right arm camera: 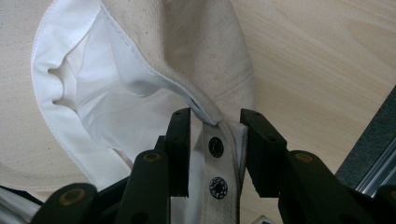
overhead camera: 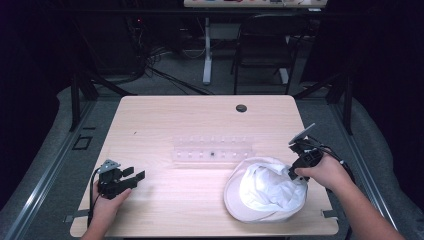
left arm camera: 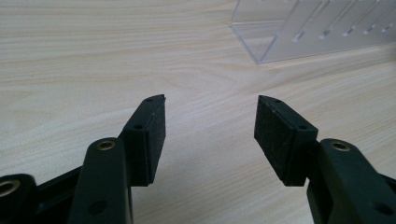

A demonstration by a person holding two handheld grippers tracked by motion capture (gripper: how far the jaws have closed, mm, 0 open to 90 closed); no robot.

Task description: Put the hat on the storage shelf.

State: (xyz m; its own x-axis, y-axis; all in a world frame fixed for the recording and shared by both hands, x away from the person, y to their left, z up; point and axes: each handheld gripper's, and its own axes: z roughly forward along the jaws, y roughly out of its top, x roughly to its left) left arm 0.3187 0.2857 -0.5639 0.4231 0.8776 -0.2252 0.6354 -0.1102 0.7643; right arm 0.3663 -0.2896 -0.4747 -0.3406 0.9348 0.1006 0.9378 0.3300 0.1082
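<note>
My right gripper (overhead camera: 296, 170) sits at the right of the high view, just off the right edge of the white cap (overhead camera: 265, 189), which lies upside down on the wooden table (overhead camera: 200, 115) in the lower right of that frame, lining up and brim toward the left. In the right gripper view my two black jaws stand on either side of the cap's back strap (right arm camera: 219, 163), the band with two dark snap studs (right arm camera: 215, 147); the strap runs up between the pads at the lower centre of the frame. The right pad looks to be against the strap's edge, while I cannot tell whether the left pad touches the fabric, so I call it not yet pinched.

My left gripper (overhead camera: 132, 176) rests low at the lower left of the high view, well apart from the cap. In the left gripper view its jaws are spread wide with bare wood between them. A clear plastic rack (left arm camera: 322, 28) lies in the upper right corner there, and at the table's middle in the high view.
</note>
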